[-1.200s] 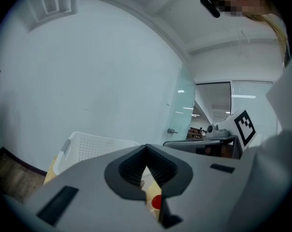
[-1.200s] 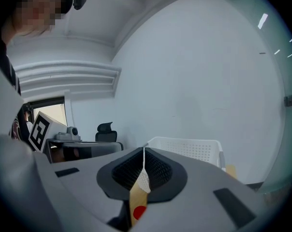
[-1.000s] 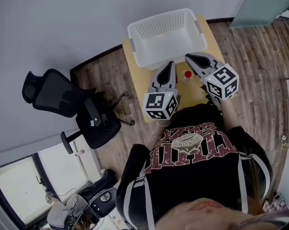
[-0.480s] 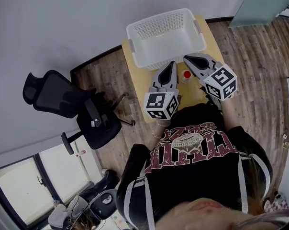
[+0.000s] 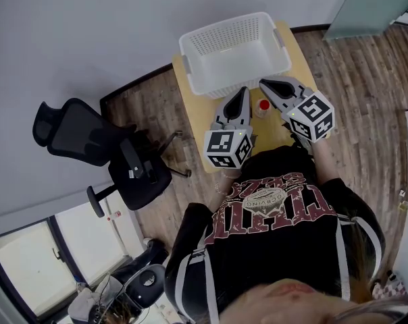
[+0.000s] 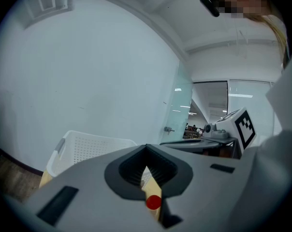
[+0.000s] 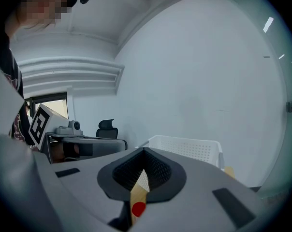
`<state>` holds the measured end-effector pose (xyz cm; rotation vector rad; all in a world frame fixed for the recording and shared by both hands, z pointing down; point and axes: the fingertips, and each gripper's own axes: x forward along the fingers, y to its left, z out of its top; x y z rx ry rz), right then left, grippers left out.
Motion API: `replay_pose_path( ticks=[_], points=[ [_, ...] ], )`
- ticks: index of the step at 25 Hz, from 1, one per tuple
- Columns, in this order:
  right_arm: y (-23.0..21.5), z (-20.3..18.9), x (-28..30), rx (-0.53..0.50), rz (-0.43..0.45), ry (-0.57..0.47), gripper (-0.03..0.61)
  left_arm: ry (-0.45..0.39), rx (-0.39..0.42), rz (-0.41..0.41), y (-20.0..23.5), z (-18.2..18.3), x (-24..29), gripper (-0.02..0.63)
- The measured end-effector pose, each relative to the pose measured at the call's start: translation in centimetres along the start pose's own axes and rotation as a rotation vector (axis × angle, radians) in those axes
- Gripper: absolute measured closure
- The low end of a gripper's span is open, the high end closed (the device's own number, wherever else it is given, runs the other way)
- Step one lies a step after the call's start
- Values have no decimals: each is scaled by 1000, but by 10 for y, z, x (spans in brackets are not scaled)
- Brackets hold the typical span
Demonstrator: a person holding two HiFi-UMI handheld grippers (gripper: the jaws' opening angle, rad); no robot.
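- A small yellow table [image 5: 192, 123] stands against a pale wall on a wood floor. A black office chair [image 5: 89, 140] sits well off to the left gripper's outer side.
- The left gripper [image 5: 241, 92] hangs over the table with its jaws drawn together to a point. Its own view shows only a thin slit lower down, and nothing is clamped.
- The right gripper [image 5: 265, 84] stands the same way: tips meeting, nothing in its grasp.
- A small red-capped bottle [image 5: 263, 105] stands upright on the table between the two grippers, just below and behind their tips, touching neither. Its cap shows through each slit, in the left gripper view [image 6: 153, 202] and the right gripper view [image 7: 138, 208].
- A white perforated basket [image 5: 211, 86] lies just ahead of both sets of tips.
- Over the past second almost nothing has changed. The right gripper has drifted slightly towards the left one, both views have tilted a touch, and the jaws have stayed closed. So the bottle sits ungripped.
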<state>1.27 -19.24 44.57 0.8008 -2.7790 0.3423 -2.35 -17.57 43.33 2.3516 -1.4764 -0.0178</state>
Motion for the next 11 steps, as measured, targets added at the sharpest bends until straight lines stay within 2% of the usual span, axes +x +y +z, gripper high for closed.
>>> replay_pose_path(
  ticks=[11],
  points=[
    [5, -2, -2, -9, 11, 6, 561, 4, 0, -1, -3, -3, -3, 575]
  ],
)
